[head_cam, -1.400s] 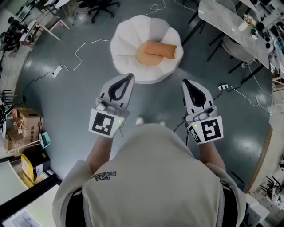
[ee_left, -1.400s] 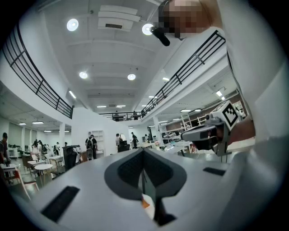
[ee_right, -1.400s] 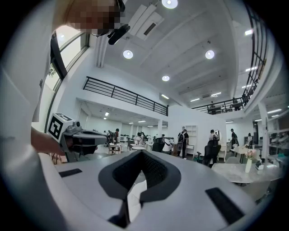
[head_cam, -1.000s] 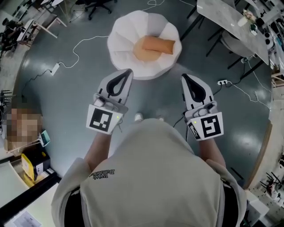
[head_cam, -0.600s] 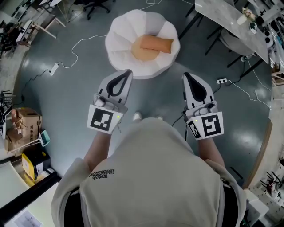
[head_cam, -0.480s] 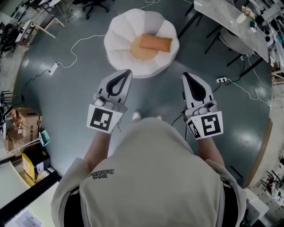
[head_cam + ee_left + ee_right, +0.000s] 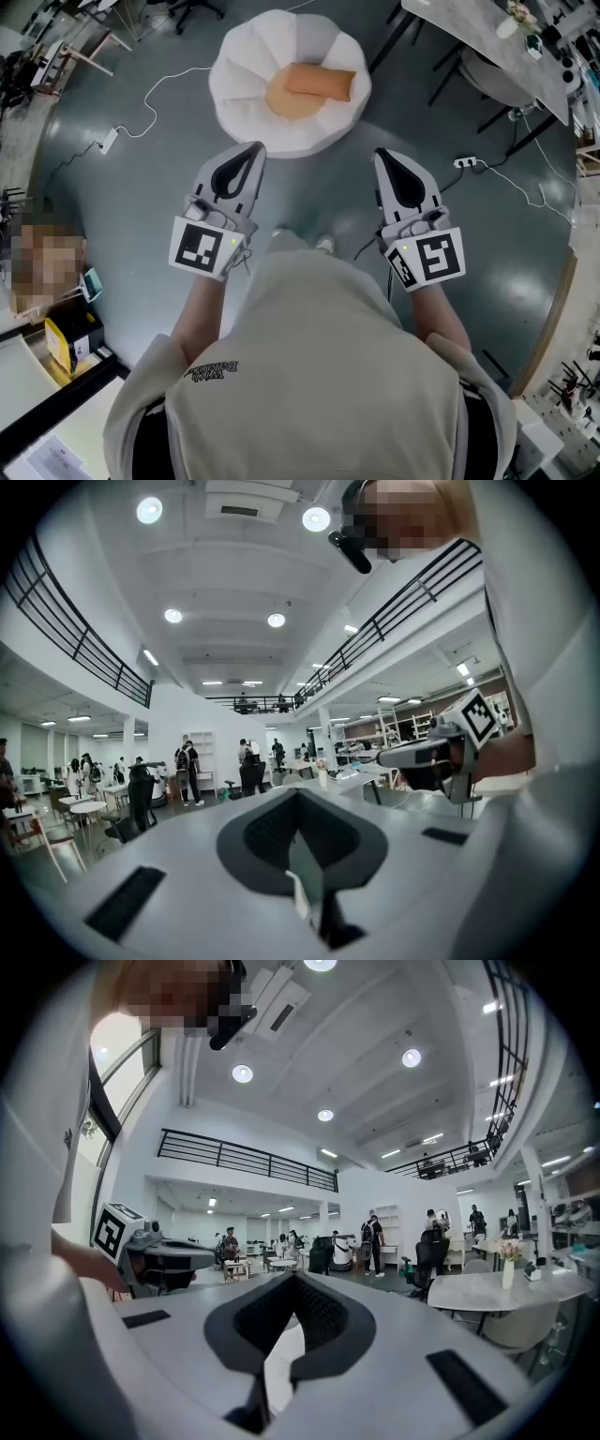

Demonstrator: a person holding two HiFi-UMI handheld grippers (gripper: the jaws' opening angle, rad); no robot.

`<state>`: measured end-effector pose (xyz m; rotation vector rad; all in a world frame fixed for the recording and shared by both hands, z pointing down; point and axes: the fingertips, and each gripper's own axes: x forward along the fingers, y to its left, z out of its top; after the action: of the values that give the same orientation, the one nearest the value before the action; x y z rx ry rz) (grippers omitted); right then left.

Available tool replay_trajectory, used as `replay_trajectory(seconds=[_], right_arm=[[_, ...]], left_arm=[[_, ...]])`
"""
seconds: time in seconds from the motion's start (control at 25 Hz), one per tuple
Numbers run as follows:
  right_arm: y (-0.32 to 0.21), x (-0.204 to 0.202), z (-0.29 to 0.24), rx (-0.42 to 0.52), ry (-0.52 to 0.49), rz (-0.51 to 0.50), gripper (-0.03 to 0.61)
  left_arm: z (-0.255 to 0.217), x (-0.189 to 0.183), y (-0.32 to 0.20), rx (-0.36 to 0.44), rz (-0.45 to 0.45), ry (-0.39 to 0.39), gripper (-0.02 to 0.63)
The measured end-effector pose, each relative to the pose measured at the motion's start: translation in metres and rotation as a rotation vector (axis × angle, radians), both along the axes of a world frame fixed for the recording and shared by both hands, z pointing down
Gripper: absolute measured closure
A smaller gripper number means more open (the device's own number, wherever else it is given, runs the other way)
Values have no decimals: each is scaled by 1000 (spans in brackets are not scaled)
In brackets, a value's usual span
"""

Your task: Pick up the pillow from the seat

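Note:
An orange pillow (image 7: 309, 86) lies in the hollow of a round white petal-shaped seat (image 7: 246, 70) on the grey floor, at the top of the head view. My left gripper (image 7: 254, 147) is held in the air just short of the seat's near rim, its jaws shut and empty. My right gripper (image 7: 380, 154) hovers level with it to the right, also shut with nothing in it. In the left gripper view the jaws (image 7: 306, 860) meet, and the right gripper (image 7: 433, 755) shows beside them. The right gripper view shows closed jaws (image 7: 281, 1340) and the left gripper (image 7: 155, 1258).
White cables trail over the floor to a power strip (image 7: 101, 141) at the left and another power strip (image 7: 466, 161) at the right. A grey table (image 7: 469, 33) and chair stand at the upper right. A yellow box (image 7: 70, 342) sits by the left edge. My shoes (image 7: 323, 244) are below the grippers.
The seat with the pillow has drifted up and to the left in the head view. Both grippers shifted the same way, still shut and apart from the seat.

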<state>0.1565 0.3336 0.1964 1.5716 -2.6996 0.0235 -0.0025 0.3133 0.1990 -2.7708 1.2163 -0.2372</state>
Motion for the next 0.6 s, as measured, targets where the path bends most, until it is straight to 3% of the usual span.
replay_trajectory(seconds=[0.08, 0.28, 0.6], right_arm=[[-3, 4, 1, 5, -6, -3, 569], [-5, 10, 6, 17, -15, 3, 569], [-31, 29, 23, -4, -11, 34, 569]], left_arm=[[6, 7, 0, -6, -9, -27, 604], [12, 8, -2, -16, -31, -1, 604], [16, 12, -29, 41, -40, -14, 604]])
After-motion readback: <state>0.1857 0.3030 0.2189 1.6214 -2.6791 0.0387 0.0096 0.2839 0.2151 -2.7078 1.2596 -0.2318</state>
